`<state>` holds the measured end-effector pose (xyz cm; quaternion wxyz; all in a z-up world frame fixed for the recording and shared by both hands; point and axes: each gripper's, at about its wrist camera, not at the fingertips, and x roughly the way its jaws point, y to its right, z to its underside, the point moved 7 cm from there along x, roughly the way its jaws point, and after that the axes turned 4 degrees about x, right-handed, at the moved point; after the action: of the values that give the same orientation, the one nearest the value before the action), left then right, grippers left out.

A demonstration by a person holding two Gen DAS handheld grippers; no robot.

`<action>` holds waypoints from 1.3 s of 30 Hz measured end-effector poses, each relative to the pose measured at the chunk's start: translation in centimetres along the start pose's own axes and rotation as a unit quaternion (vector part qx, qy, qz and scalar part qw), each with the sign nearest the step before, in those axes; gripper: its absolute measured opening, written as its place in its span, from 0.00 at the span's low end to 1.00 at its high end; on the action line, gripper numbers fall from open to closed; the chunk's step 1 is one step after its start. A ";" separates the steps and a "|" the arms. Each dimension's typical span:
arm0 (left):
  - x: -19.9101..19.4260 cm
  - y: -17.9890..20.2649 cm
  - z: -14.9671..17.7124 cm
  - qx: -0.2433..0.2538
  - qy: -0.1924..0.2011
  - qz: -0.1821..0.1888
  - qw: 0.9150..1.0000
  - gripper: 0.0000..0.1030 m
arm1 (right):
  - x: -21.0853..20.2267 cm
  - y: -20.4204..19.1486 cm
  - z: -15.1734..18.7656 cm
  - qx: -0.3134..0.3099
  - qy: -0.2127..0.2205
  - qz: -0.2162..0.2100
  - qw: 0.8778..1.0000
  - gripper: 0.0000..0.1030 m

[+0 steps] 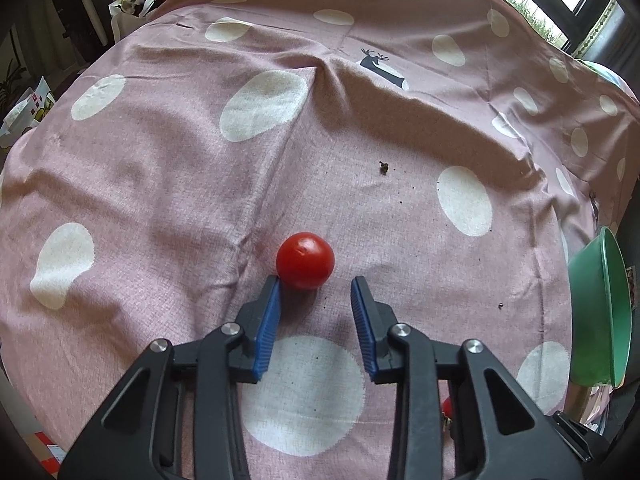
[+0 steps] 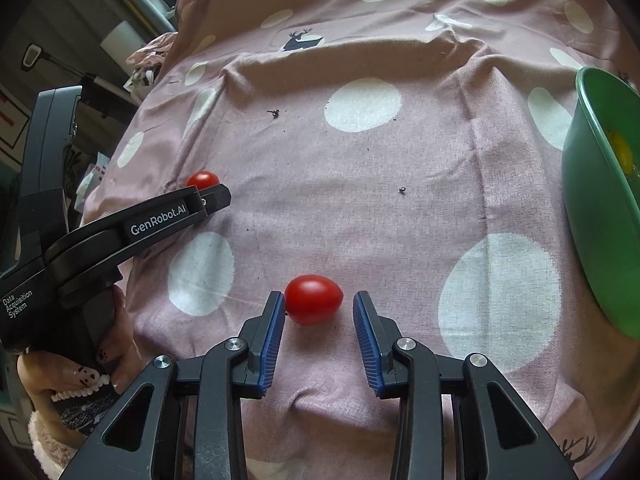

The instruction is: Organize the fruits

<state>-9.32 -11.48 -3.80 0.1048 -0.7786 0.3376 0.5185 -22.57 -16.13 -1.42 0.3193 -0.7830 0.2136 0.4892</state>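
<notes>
mostly bare cloth (image 2: 360,208), green bowl (image 2: 600,200) at right edge

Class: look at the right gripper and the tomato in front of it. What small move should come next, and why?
Probably nudge the right gripper forward, then close. The oval cherry tomato lies on the spotted cloth just past the fingertips, touching only the left pad; the jaws stand apart and grip nothing. The green bowl waits to the right.

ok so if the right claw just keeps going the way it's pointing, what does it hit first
Most likely the oval red tomato, lying on the pink spotted cloth just ahead of the right claw and slightly toward its left finger, which looks to be touching it already. Depth is unclear.
</notes>
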 end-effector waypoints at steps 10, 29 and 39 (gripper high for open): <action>0.2 -0.3 -0.2 -0.001 0.008 -0.003 1.000 0.19 | 0.3 -0.5 0.0 -0.007 -0.002 0.000 1.000 0.32; -0.2 0.4 0.0 0.011 0.024 0.006 1.000 0.12 | 0.7 -0.7 -0.1 -0.011 0.000 0.003 1.000 0.30; -1.3 1.0 -0.1 0.002 0.033 0.042 0.999 0.11 | 0.3 -0.3 -0.2 0.002 0.010 -0.003 1.000 0.30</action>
<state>-10.19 -11.74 -2.45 0.0736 -0.7801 0.3744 0.4959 -22.09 -16.06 -1.54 0.3197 -0.7879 0.2153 0.4802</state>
